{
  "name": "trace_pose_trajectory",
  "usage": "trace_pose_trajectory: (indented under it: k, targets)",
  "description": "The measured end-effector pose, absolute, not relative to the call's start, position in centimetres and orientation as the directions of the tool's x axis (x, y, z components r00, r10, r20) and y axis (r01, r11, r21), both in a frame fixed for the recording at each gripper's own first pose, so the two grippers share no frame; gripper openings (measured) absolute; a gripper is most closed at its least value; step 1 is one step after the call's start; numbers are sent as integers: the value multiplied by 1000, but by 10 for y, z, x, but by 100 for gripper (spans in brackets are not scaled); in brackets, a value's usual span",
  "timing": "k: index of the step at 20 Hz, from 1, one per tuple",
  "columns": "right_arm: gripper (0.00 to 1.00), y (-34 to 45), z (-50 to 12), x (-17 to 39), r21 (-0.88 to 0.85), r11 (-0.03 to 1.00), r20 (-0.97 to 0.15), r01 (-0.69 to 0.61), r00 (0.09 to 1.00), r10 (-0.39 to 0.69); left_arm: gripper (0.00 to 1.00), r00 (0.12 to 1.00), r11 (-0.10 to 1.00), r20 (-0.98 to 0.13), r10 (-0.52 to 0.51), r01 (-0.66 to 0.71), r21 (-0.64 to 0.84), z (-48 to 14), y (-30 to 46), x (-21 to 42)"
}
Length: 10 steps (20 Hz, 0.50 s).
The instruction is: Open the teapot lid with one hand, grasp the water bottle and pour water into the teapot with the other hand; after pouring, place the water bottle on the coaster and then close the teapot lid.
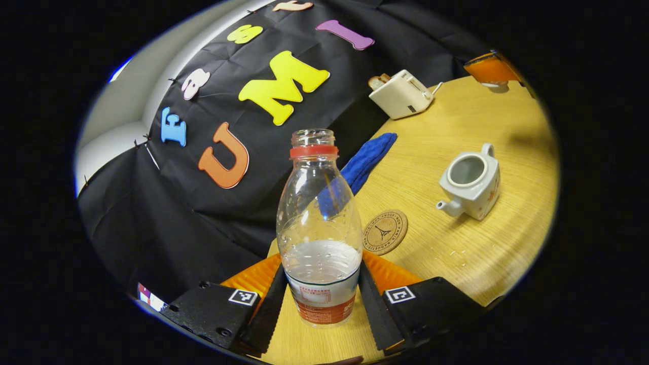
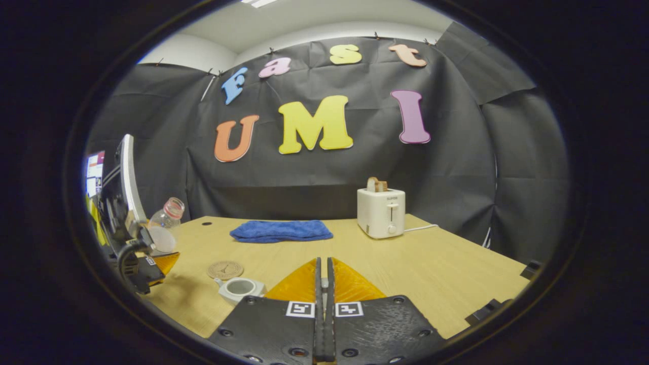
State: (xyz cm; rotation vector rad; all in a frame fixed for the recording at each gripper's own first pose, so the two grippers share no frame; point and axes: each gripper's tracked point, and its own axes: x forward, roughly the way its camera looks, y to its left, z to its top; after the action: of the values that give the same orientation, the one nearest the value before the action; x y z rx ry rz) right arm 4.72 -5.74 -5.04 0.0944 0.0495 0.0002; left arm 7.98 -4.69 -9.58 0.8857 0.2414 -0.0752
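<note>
Above table: left gripper pinching bottle | right gripper pressed together | teapot lidless

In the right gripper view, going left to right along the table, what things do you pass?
Water bottle held up at the far left → coaster → teapot, lid off → blue cloth → toaster with bread in its slot.

We are losing the water bottle's base behind the jaws. The teapot's lower body is hiding behind the right gripper.
</note>
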Motion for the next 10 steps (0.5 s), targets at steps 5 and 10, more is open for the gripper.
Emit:
trace_pose_trajectory:
  k: [5,10]
  targets:
    - [0,-63,-56,50,101,995,-68,7,998,-1,76,970,464,-243,16,208,861,-93,-48,86]
    - [0,-67,-59,53,102,995,-83,18,997,-10,76,968,262,-251,-31,250,932,-93,-62,79]
